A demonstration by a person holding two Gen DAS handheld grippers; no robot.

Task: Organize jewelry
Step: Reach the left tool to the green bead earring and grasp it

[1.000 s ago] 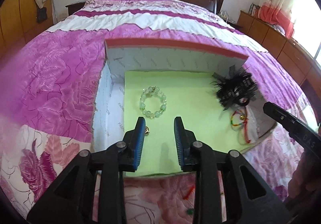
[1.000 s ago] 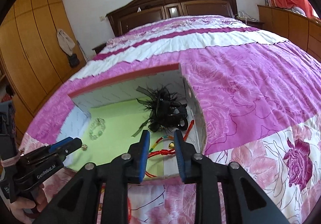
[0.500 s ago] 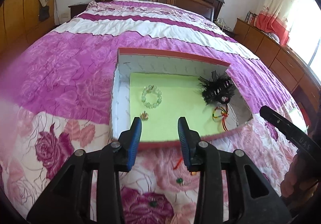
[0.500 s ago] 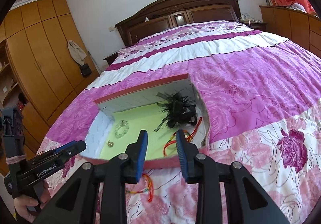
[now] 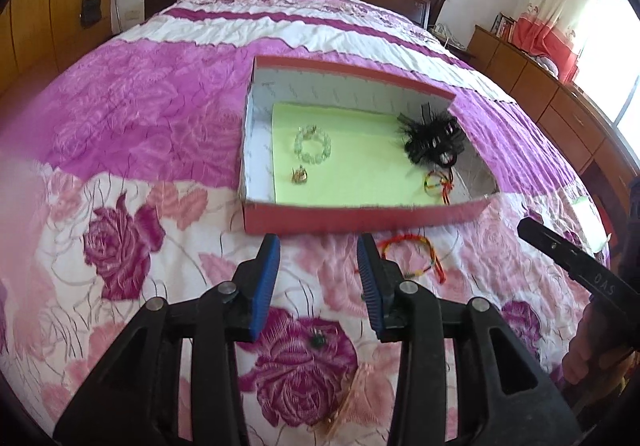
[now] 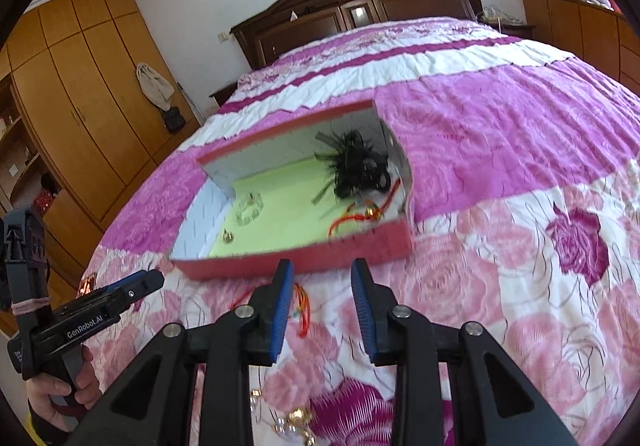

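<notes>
Both the left claw (image 5: 318, 278) and the right claw (image 6: 322, 304) stand apart and hold nothing; the left one's jaws have just been opening. They hang over the pink flowered bed (image 5: 132, 246). Just beyond them a red-and-yellow woven cord bracelet (image 5: 412, 252) lies near the bed's front edge. Farther in, toward the bed's middle, the shallow red cardboard box with green lining (image 5: 360, 220) holds a pale green bead bracelet (image 5: 313, 145) and a black feather hair clip (image 5: 434, 142).

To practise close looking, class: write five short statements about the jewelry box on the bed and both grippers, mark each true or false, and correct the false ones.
1. The pale green bead bracelet lies inside the red box. True.
2. The black feathered hair clip lies on the bedspread outside the box. False: it sits in the box's far right corner.
3. The left gripper holds nothing. True.
4. A red and yellow cord bracelet lies on the bedspread in front of the box. True.
5. The right gripper is clamped on a gold earring. False: its jaws stand apart, empty.
</notes>
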